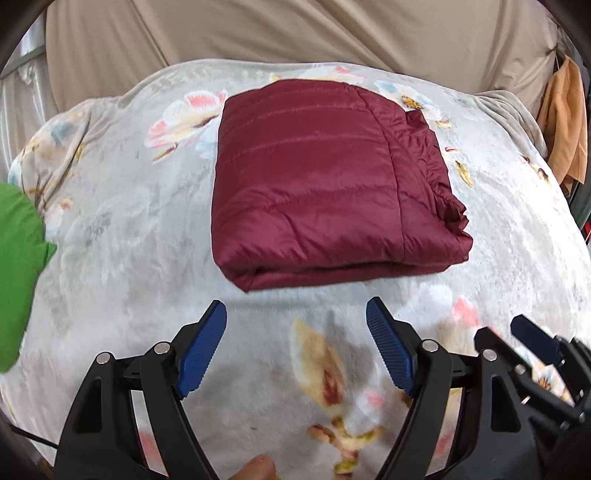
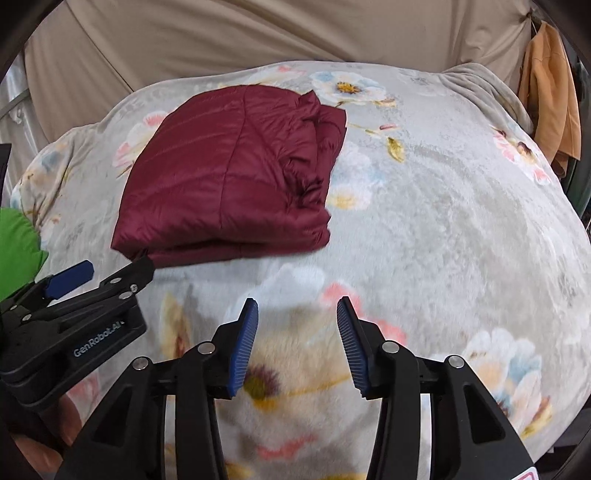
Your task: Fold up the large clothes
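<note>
A maroon quilted jacket (image 1: 325, 184) lies folded into a thick rectangle on the floral blanket (image 1: 129, 229). It also shows in the right wrist view (image 2: 229, 177), up and left of centre. My left gripper (image 1: 297, 314) is open and empty, a short way in front of the jacket's near fold. My right gripper (image 2: 295, 302) is open and empty, over bare blanket (image 2: 443, 229) to the right of the jacket. Each gripper shows at the edge of the other's view: the right gripper (image 1: 535, 336) and the left gripper (image 2: 96, 277).
A green garment (image 1: 18, 266) lies at the left edge of the blanket, also seen in the right wrist view (image 2: 18, 243). A beige sheet (image 1: 295, 33) hangs behind. An orange cloth (image 1: 565, 125) hangs at the far right. A fingertip (image 1: 258, 469) shows at the bottom.
</note>
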The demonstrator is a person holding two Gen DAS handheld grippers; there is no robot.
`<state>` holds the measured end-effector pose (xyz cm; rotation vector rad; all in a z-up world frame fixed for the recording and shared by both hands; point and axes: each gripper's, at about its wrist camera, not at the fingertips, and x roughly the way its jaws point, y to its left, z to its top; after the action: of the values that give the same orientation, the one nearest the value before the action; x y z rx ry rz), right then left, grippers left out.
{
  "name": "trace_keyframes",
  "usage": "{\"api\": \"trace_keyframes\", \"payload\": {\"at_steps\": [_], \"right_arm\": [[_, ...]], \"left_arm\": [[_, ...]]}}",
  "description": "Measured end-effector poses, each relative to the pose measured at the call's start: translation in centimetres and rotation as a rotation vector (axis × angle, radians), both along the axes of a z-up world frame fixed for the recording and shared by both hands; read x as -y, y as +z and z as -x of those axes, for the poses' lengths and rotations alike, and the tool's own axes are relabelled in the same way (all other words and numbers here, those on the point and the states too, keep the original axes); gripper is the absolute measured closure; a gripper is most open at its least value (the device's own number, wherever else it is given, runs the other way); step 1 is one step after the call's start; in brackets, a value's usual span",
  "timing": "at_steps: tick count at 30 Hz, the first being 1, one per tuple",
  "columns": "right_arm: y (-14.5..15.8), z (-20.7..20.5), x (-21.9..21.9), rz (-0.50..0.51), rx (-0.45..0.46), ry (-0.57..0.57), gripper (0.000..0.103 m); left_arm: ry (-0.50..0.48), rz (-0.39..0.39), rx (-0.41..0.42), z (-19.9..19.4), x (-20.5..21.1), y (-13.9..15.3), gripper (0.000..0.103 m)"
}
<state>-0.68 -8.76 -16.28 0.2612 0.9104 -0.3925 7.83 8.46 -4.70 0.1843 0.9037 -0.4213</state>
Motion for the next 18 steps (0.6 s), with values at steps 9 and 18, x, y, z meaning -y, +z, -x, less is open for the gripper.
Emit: {"api": "trace_keyframes", "payload": {"at_steps": [9, 18], "right_arm": [[-0.7, 0.5, -1.8, 0.008, -0.012, 0.02, 0.054], [-1.1, 0.5, -1.5, -0.019, -0.018, 0.019, 0.051]], "left_arm": [[0.043, -0.016, 0.003, 0.8, -0.3, -0.8, 0.027], [0.076, -0.039, 0.008, 1.0, -0.4, -1.3, 0.027]]}}
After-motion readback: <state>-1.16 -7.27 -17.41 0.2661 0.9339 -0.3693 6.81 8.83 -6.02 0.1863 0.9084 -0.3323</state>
